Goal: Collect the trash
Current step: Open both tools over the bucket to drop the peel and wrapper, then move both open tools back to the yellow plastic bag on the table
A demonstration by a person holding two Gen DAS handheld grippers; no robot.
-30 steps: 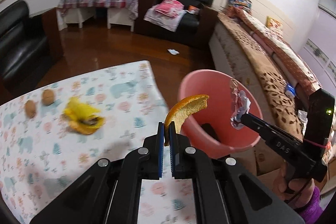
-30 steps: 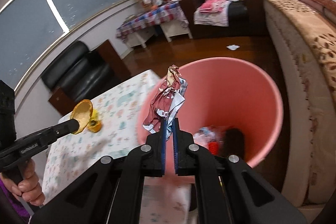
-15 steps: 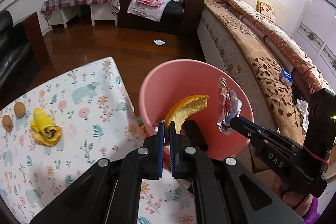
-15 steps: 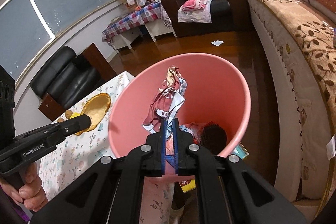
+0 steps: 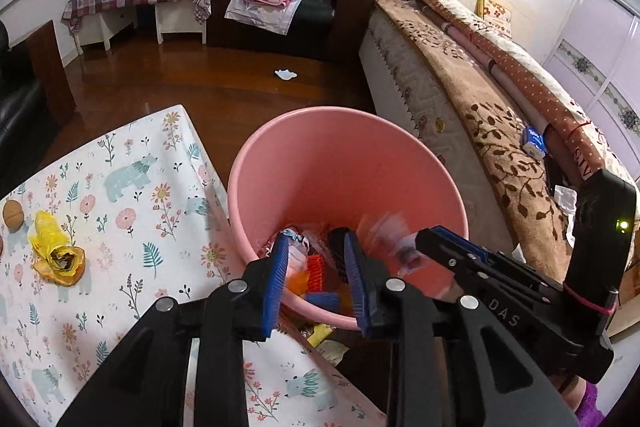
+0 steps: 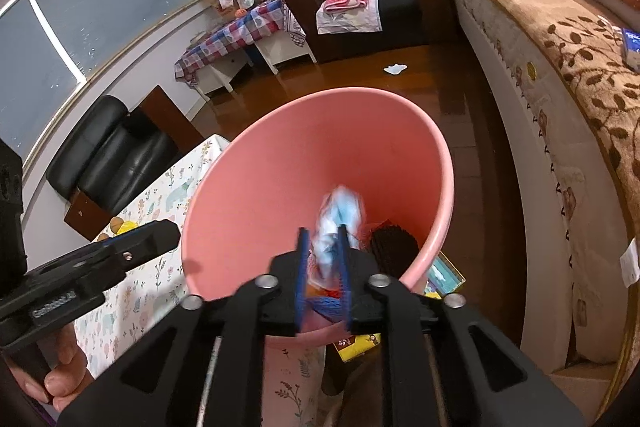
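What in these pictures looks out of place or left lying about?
A small white scrap lies alone on the wooden floor beyond the pink bin. A yellow wrapper and a brown nut sit on the tablecloth, not yet binned.

Left gripper over the pink bin — jaws just opened, nothing between the blue pads, trash piled at the bin's bottom. Right gripper reaches over the bin rim from the right — a blurred wrapper at its tip. On the patterned tablecloth a yellow peel and a walnut lie well left.
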